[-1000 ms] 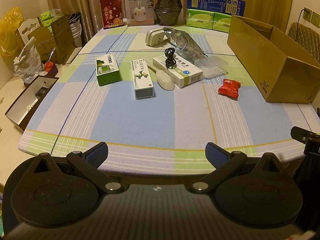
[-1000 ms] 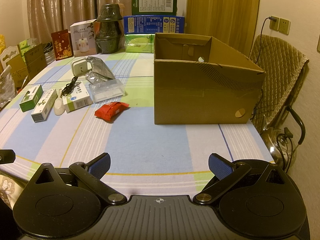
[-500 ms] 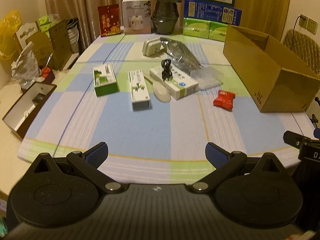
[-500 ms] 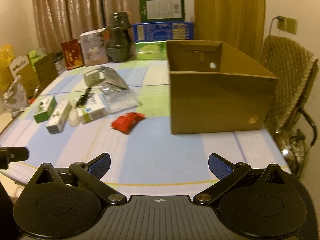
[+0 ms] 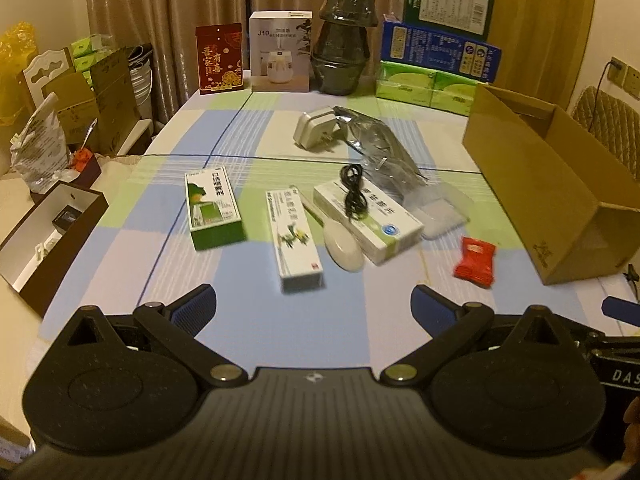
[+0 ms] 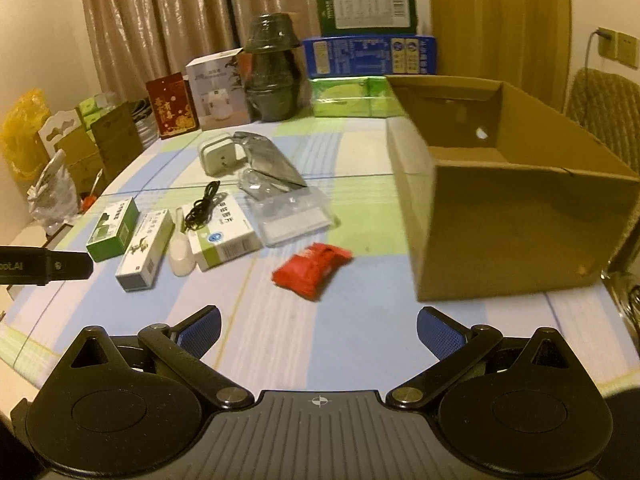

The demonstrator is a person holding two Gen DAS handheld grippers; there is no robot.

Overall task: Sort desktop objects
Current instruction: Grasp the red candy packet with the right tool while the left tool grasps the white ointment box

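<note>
Partly hidden spoon (image 5: 343, 247), blurred red packet (image 6: 312, 265)

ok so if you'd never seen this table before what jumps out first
The big open cardboard box dominates the right side of the table, empty as far as its inside shows. The red snack packet lies alone just left of it. Further left, medicine boxes cluster together, one white box with a black cable coiled on top.
</note>
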